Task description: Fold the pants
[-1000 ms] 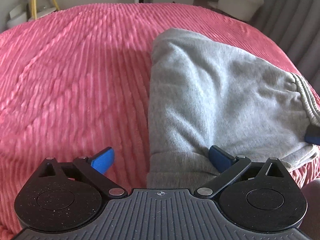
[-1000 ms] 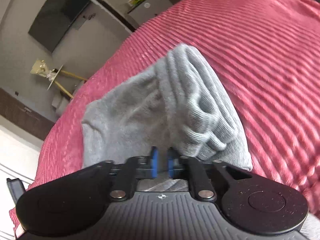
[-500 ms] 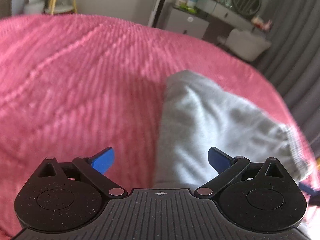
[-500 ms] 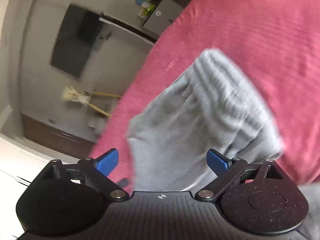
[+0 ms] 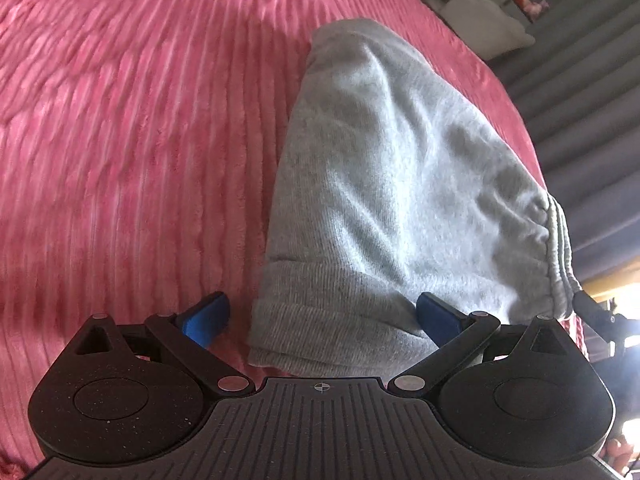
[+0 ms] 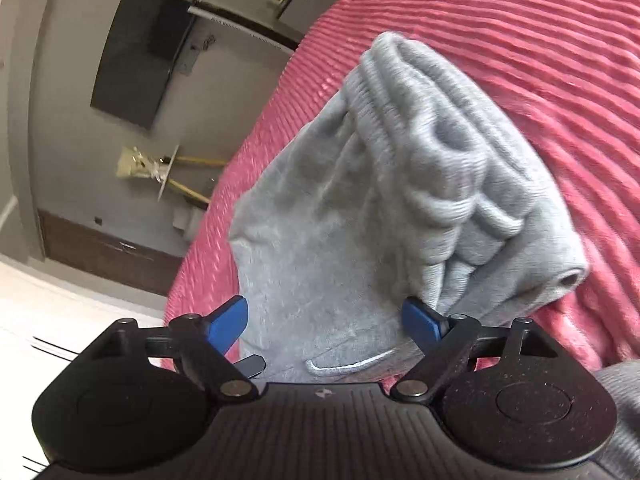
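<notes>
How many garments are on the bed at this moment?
1. The folded grey pants lie on the pink bedspread, just ahead of both open hand-held grippers, left and right. Anything beneath the pants would be hidden.

The pants (image 5: 392, 184) are light grey sweatpants, folded into a compact bundle that lies flat on the pink ribbed bed cover. In the left wrist view a ribbed cuff (image 5: 332, 320) sits at the near edge of the bundle, and the gathered elastic waistband (image 5: 558, 248) runs along its right side. In the right wrist view the waistband (image 6: 452, 152) bunches into thick ridges on the right; a pale curved line near the camera may be a drawstring, though it is hard to tell.
</notes>
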`<state>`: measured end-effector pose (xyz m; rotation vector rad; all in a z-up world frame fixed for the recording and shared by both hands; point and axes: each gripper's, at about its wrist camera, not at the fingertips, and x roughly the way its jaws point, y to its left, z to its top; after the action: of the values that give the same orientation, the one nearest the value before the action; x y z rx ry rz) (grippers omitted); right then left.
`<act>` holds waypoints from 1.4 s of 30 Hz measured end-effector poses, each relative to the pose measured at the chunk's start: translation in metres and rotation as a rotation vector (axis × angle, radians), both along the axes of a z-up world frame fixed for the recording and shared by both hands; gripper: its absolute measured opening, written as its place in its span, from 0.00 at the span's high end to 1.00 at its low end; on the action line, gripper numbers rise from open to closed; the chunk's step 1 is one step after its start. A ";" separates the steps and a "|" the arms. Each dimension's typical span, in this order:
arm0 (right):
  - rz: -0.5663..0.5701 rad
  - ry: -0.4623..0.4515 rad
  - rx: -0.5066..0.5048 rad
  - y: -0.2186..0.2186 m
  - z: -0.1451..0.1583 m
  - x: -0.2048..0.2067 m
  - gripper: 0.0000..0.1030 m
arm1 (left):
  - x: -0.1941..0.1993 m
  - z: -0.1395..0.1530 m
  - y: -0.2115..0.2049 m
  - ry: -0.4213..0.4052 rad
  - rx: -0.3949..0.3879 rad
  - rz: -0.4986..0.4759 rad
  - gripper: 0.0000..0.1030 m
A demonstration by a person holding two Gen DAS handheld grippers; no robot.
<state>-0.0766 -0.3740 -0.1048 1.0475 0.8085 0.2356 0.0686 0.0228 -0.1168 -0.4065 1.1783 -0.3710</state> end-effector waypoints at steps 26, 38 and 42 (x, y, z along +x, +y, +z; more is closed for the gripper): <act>0.128 0.007 -0.430 -0.066 0.043 0.032 0.05 | 0.069 0.011 -0.020 -0.153 0.048 -0.090 0.01; 0.326 0.114 0.014 -0.129 -0.037 0.109 0.05 | 0.106 -0.031 -0.027 -0.108 -0.149 -0.302 0.00; 0.360 0.092 0.088 -0.135 -0.045 0.118 0.05 | 0.118 -0.033 -0.031 -0.118 -0.197 -0.308 0.00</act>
<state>0.0414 -0.5086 -0.1494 0.9950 1.0774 0.5354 0.1862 -0.0086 -0.1500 -0.3679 1.0936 -0.7729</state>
